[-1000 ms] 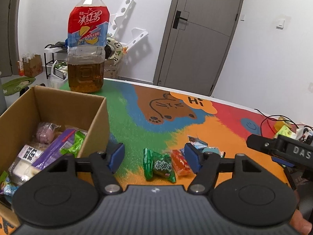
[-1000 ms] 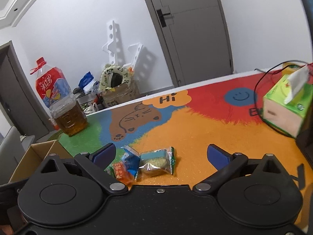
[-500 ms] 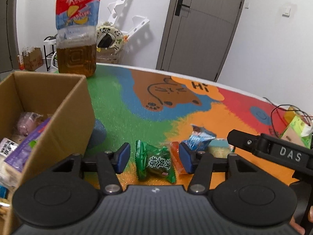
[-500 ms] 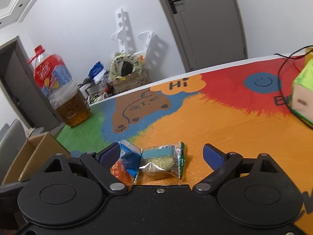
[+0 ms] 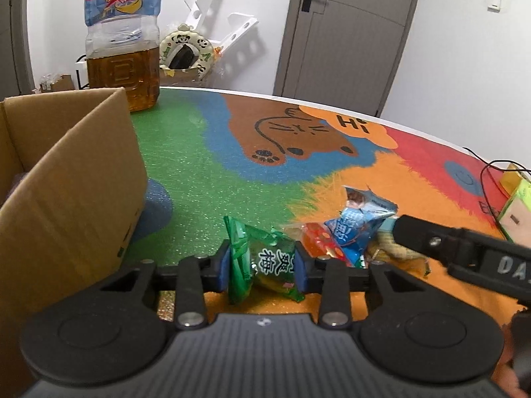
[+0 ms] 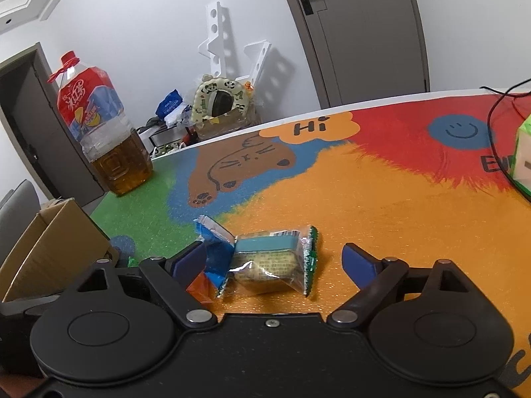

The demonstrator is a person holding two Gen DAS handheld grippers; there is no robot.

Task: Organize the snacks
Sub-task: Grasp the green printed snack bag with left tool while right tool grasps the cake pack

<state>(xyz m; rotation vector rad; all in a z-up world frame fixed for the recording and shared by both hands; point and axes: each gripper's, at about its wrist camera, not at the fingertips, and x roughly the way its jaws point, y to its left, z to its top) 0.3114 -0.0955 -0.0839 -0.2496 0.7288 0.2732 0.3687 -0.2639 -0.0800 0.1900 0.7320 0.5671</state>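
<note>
Snacks lie clustered on the worktop (image 6: 381, 199) beside the cardboard box (image 5: 73, 192). Left gripper (image 5: 262, 267) has its jaws pinching the green packet (image 5: 265, 262). Right gripper (image 6: 275, 260) has jaws spread wide around the clear-wrapped cake (image 6: 268, 265), its left pad touching the blue packet (image 6: 215, 252).

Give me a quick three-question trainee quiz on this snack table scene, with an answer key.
1. True or false: the left hand-held gripper is shut on the green snack packet.
2. The right hand-held gripper is: A open, B shut.
3. Fill in: the cardboard box stands to the ____ of the green packet in the left wrist view.

Key: 1 true; 2 A; 3 left.
</note>
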